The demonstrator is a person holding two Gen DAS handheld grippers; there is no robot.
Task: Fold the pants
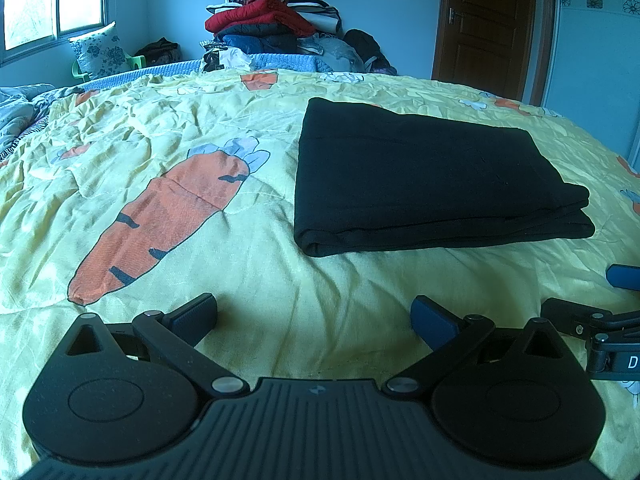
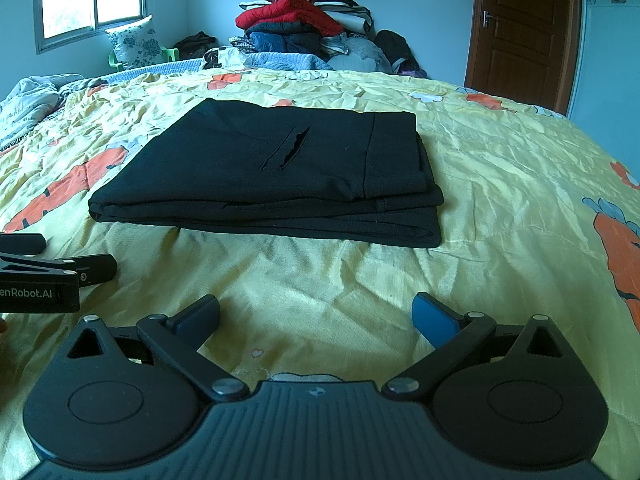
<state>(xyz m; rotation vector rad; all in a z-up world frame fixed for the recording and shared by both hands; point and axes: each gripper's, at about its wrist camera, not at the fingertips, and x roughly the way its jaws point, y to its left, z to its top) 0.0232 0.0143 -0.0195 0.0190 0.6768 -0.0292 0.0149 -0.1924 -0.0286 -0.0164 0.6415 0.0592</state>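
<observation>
Filling most of both views: a bed (image 1: 280, 280) under a wrinkled yellow cover (image 2: 500, 152) printed with large orange carrots (image 1: 160, 220). Far beyond it, in the upper middle of each frame, a tall heap of clothes (image 2: 304, 24) with a red jacket (image 1: 260, 16) near the top, stacked against a pale blue wall. At upper right, a brown wooden door (image 2: 520, 28); at upper left, a bright window (image 1: 52, 0) with a floral pillow (image 2: 136, 42) just below it.

Lying flat on the cover, the black pants (image 1: 420, 176), folded into a neat rectangular stack with layered edges showing along the near side; right of centre in the left wrist view, centre and slightly left in the right wrist view, with a slanted pocket slit (image 2: 286, 148) visible on top. Touched by neither tool.

Along the bottom of the left wrist view, the left tool (image 1: 316, 320), blue-padded fingers (image 1: 434, 320) spread wide apart, holding nothing, low over bare cover near the pants. Along the bottom of the right wrist view, the right tool (image 2: 316, 320), likewise spread wide and empty. Each tool partly visible at the side edge of the other's frame, close beside one another.
</observation>
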